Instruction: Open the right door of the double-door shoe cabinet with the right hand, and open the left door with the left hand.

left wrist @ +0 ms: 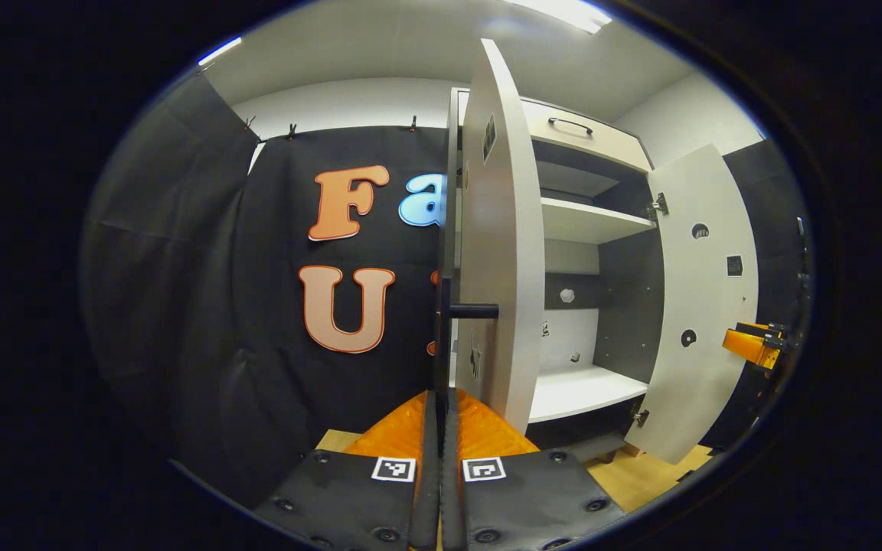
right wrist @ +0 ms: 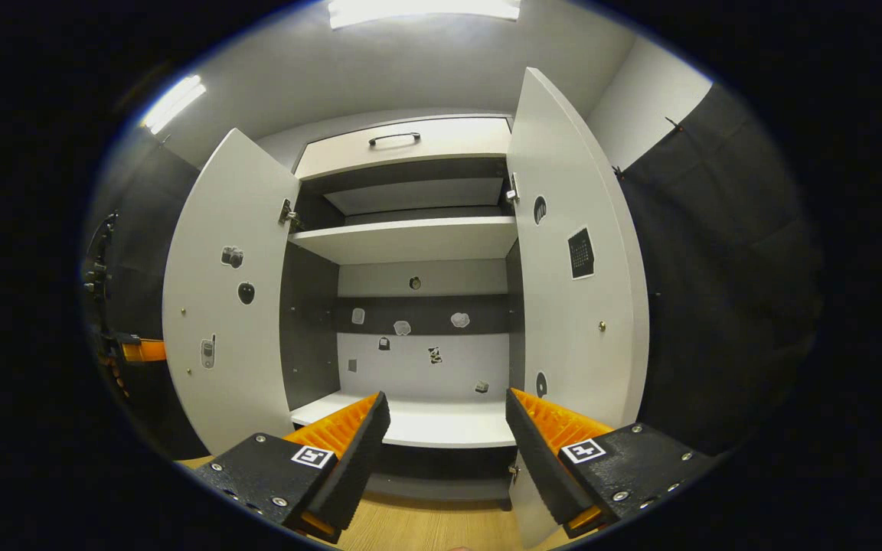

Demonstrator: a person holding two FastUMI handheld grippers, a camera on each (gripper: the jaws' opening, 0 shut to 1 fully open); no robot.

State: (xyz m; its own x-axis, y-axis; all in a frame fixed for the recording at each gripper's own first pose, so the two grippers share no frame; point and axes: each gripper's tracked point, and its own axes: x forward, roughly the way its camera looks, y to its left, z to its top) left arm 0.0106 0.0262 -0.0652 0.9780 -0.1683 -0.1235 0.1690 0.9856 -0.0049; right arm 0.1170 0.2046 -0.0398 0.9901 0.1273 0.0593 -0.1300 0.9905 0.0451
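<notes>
**Both cabinet doors stand open**

Wooden floor runs under the shoe cabinet, with black cloth walls around. In the left gripper view, the left tongs are pressed together on the dark handle of the left door, seen edge-on at 12 o'clock; the handle's lower end is hidden between the fingers. In the right gripper view, the right tongs are spread, gripping nothing. Beyond, the right door stands open at 2 o'clock. Small stickers inside are hard to make out.
</notes>
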